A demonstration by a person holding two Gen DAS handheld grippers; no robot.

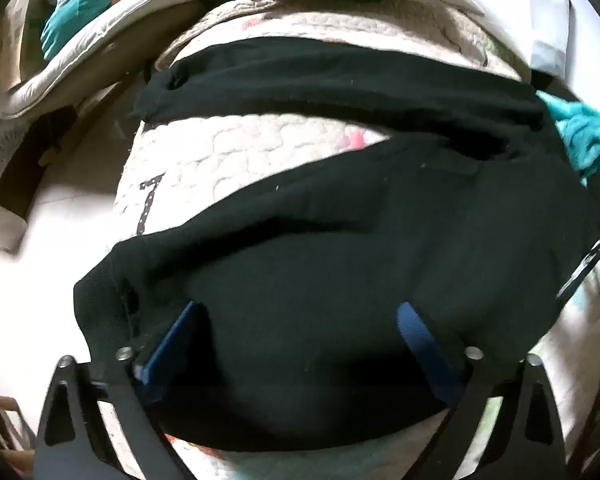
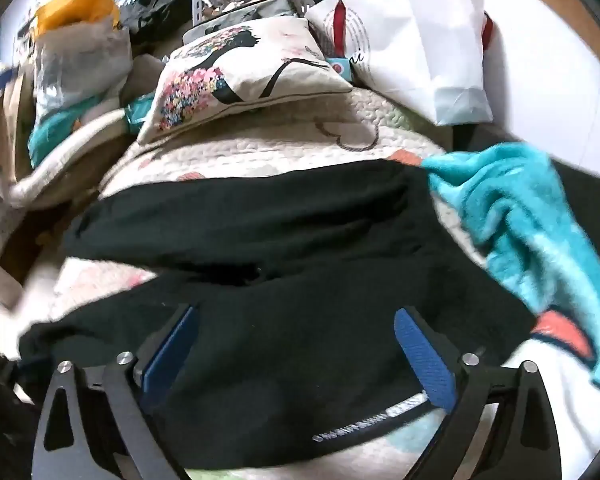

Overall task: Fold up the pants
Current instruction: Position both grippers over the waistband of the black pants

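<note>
Black pants (image 1: 340,248) lie spread on a quilted white bed cover (image 1: 236,160), the two legs running left with a gap of quilt between them. My left gripper (image 1: 300,320) is open, its blue pads wide apart just above the near leg. In the right wrist view the pants (image 2: 300,300) lie the same way, with a white-printed waistband edge (image 2: 372,420) at the near side. My right gripper (image 2: 296,324) is open above the pants' near part, holding nothing.
A turquoise fleece cloth (image 2: 532,232) lies at the pants' right end, also showing in the left wrist view (image 1: 588,144). A printed pillow (image 2: 240,80), a white paper bag (image 2: 420,48) and cluttered bags (image 2: 76,52) stand behind. The bed's left edge (image 1: 112,208) drops to the floor.
</note>
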